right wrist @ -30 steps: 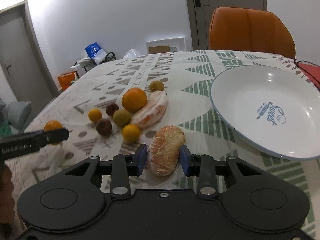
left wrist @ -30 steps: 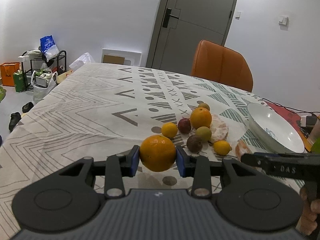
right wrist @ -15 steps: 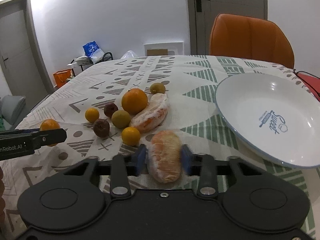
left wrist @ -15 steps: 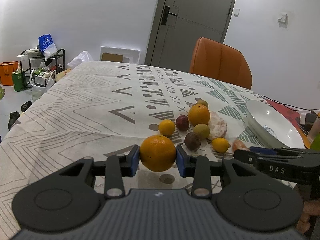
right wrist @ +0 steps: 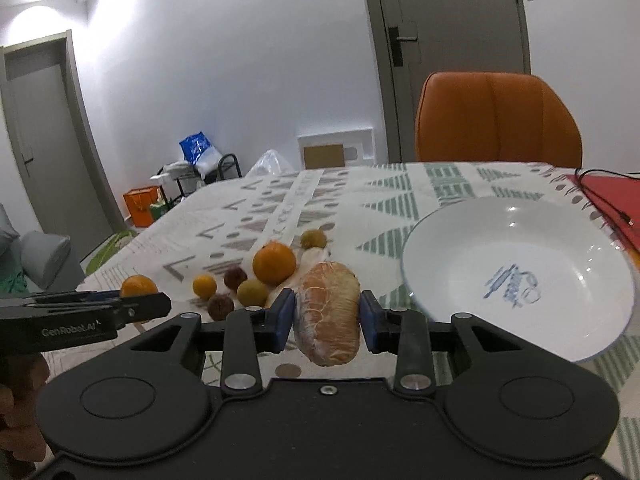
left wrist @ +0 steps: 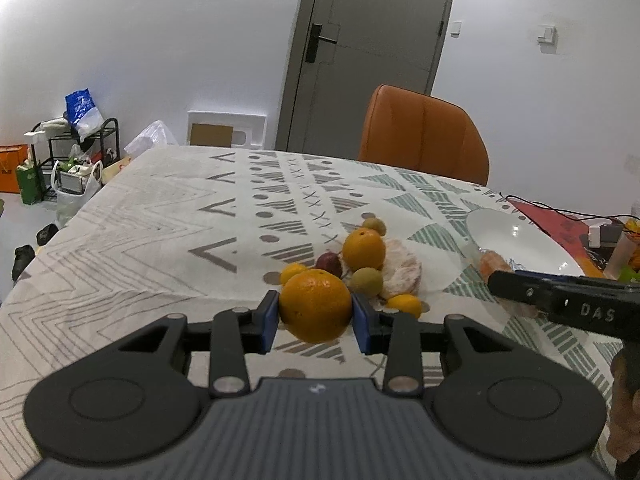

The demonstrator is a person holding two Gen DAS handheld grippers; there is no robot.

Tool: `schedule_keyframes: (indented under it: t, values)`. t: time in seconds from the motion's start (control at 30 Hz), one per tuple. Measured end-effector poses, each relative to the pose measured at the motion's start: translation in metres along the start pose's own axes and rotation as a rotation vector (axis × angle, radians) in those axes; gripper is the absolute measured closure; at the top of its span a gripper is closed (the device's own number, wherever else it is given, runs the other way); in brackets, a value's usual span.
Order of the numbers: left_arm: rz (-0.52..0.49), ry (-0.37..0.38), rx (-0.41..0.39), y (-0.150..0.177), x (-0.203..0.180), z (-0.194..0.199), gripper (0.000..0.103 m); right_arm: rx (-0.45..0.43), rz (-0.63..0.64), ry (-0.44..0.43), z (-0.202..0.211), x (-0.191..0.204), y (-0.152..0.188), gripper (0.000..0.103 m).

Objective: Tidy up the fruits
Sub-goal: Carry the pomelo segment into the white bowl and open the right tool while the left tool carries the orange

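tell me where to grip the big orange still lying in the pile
Take the big orange across its round middle, coming from above. A green fruit, a dark fruit and a peeled piece crowd its sides, so a low sideways approach would likely knock them.

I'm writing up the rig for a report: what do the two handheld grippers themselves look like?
Both are matte black plastic. The left gripper has blue finger pads, black linkage arms with silver pivot screws, two round discs and a ribbed grey top. The right gripper matches, but with a smooth black top. White lettering marks their sides: "DAS" on the right, "GenRobot.AI" on the left. No sleeves or cables are visible.
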State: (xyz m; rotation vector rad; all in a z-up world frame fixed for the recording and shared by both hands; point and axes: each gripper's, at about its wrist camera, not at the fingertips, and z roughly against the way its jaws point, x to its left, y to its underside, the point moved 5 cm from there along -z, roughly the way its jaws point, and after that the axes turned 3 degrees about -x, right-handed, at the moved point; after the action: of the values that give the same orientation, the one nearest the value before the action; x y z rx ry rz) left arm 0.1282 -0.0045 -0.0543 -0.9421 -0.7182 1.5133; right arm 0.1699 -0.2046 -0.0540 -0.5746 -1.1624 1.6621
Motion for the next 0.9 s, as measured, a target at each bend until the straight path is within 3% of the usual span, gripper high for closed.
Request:
schedule_keyframes:
  t: [0.9]
  values:
    - [-0.063,0.075,-0.032,-0.016,-0.066,-0.015,0.066,-0.074,-0.095,0.1,0.026,-0.087,-0.002,0.07]
